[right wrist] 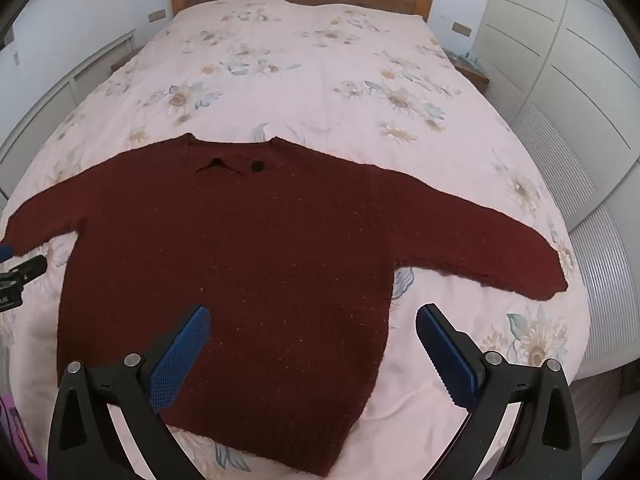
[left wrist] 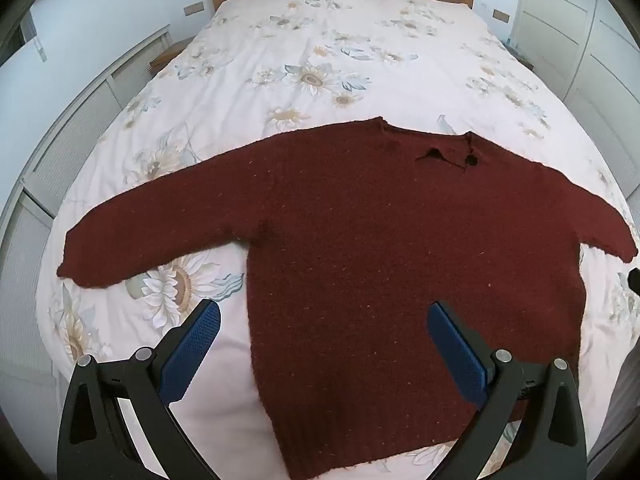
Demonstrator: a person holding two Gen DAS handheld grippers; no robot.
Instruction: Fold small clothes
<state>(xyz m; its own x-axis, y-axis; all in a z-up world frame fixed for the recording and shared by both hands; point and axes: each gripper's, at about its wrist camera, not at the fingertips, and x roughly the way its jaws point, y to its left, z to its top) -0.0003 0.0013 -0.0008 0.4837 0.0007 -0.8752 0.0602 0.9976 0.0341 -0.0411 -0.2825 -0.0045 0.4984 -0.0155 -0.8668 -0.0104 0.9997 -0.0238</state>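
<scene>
The dark red knitted sweater (left wrist: 360, 248) lies flat and face up on the bed (left wrist: 320, 60), both sleeves spread outward, its hem nearest the tools. No fold is made yet; the step in hand is the approach. The left tool (left wrist: 324, 344) and the right tool (right wrist: 312, 350) hover above the lower body, jaws fully spread, holding nothing. The next move likely calls for gripping a sleeve or side edge. No legible writing is visible.
</scene>
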